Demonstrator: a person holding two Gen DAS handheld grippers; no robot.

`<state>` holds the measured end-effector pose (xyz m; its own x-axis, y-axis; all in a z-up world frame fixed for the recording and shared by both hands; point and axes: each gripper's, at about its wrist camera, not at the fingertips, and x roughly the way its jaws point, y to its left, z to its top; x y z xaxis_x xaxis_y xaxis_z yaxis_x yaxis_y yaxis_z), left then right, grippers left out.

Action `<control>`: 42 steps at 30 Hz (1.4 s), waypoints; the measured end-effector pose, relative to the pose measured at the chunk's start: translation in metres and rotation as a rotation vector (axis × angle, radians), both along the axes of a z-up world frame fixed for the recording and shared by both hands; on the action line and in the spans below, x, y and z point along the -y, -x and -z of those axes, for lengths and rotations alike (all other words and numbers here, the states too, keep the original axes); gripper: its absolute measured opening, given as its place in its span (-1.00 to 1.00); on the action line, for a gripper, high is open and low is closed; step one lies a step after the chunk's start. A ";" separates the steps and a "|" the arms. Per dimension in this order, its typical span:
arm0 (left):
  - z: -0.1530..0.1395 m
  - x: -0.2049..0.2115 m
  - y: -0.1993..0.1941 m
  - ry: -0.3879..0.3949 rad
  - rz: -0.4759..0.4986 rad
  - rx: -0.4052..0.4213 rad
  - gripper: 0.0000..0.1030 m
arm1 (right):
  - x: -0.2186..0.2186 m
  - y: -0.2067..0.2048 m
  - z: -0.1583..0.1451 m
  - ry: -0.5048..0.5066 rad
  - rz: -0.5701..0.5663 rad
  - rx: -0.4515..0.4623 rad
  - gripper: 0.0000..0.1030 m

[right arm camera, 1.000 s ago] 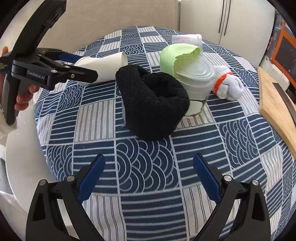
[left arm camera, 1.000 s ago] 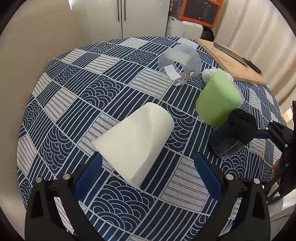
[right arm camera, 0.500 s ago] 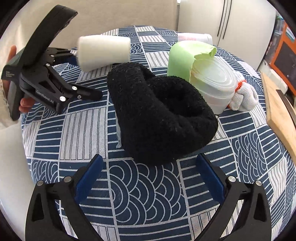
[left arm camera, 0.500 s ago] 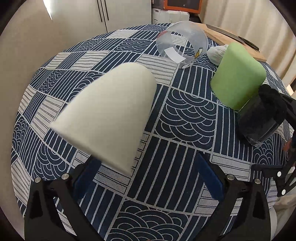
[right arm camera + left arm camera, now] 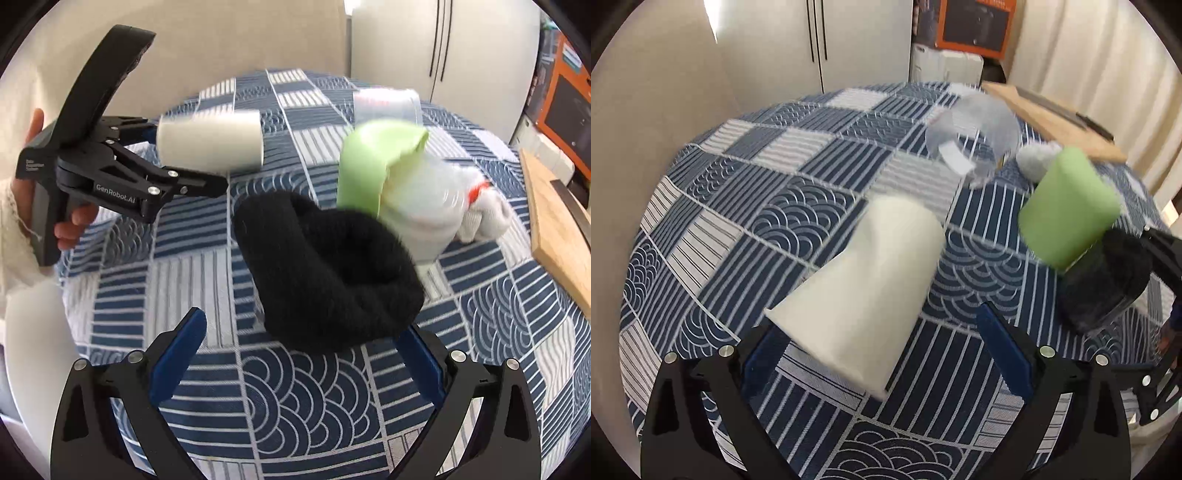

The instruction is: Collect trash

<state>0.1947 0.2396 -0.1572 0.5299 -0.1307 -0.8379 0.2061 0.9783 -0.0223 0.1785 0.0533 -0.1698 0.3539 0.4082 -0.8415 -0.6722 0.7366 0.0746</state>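
Observation:
A white paper cup (image 5: 864, 291) lies on its side between the open fingers of my left gripper (image 5: 886, 354); in the right wrist view the cup (image 5: 210, 142) sits off the cloth at that gripper's tips (image 5: 199, 184). My right gripper (image 5: 295, 354) is open, its fingers on either side of a black fuzzy sock (image 5: 325, 273) draped over a clear container. A green paper cup (image 5: 369, 162) leans behind the sock over a clear lidded tub (image 5: 424, 218). A clear plastic cup (image 5: 975, 136) lies farther back.
The round table (image 5: 775, 206) has a blue patterned cloth. A white glove (image 5: 487, 214) lies beside the tub. A wooden cutting board (image 5: 1052, 118) with a knife lies at the far right. White cabinets (image 5: 820, 40) stand behind.
My left gripper has the white cup between its fingers, and the cup has come up off the cloth. My right gripper has moved in until its fingers flank the black sock.

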 end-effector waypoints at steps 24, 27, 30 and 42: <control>-0.041 0.023 0.025 0.057 0.001 0.021 -0.92 | 0.087 0.022 -0.050 -0.183 0.124 -0.197 0.11; -0.049 0.036 0.035 0.051 0.020 0.027 -0.92 | 0.103 0.027 -0.057 -0.199 0.138 -0.194 0.11; -0.059 0.051 0.046 0.049 0.048 0.040 -0.93 | 0.121 0.034 -0.066 -0.219 0.158 -0.188 0.11; -0.092 0.135 0.094 0.074 0.174 0.072 -0.93 | 0.197 0.070 -0.091 -0.202 0.227 -0.116 0.11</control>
<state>0.1005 0.1048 -0.0652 0.5520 -0.2858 -0.7833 0.3760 0.9238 -0.0722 0.1090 -0.1442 -0.0791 0.3612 0.4924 -0.7919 -0.4706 0.8294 0.3010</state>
